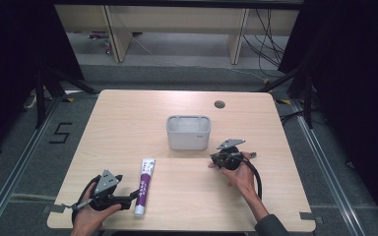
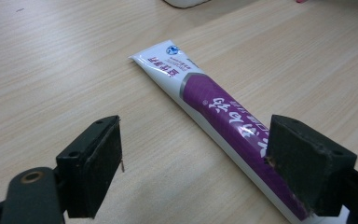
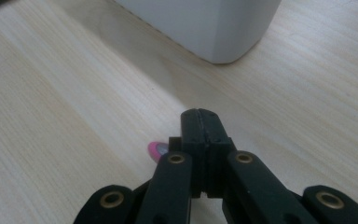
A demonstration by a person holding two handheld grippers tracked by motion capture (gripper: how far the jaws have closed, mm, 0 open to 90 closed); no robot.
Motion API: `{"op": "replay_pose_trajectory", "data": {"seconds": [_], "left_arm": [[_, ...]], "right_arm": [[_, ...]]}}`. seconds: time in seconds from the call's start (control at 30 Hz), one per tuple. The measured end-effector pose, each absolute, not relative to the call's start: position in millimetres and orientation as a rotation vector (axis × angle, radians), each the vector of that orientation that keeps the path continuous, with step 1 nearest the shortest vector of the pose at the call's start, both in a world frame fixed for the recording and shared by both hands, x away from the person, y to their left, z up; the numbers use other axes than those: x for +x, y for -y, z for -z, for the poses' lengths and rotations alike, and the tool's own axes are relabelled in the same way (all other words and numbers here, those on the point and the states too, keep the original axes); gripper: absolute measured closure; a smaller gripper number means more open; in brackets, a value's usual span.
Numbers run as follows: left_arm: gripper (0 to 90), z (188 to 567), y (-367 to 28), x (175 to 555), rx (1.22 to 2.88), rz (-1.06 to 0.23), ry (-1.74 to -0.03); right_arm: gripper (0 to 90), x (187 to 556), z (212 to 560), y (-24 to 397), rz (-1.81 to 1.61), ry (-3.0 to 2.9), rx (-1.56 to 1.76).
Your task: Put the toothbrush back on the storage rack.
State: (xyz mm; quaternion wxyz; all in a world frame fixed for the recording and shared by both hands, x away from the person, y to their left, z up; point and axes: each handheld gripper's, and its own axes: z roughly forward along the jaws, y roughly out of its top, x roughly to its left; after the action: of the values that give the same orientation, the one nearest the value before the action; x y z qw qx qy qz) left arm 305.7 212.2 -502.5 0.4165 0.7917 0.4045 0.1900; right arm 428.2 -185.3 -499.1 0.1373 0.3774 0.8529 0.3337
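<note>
The toothpaste tube (image 1: 144, 186) lies flat on the tabletop (image 1: 128, 123), near its front edge, long axis running front to back, crimped end pointing toward the white bin (image 1: 188, 132). Your left hand-held gripper (image 2: 193, 163) sits just beside it, jaws spread wide, the tube passing by the right pad; nothing gripped. Your right hand-held gripper (image 3: 200, 122) is shut, empty, farther off near the bin.
</note>
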Motion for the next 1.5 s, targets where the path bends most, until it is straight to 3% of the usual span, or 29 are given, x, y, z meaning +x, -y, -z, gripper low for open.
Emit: {"op": "replay_pose_trajectory", "data": {"seconds": [0.8, 1.5], "left_arm": [[17.7, 503, -212, 306, 1.985, -0.474, -1.015], [17.7, 505, -211, 307, 1.962, -0.471, -1.038]], "right_arm": [[90.0, 388, 499, 204, -0.958, -2.553, 1.053], [90.0, 349, 497, 264, -0.897, -2.548, 1.126]]}}
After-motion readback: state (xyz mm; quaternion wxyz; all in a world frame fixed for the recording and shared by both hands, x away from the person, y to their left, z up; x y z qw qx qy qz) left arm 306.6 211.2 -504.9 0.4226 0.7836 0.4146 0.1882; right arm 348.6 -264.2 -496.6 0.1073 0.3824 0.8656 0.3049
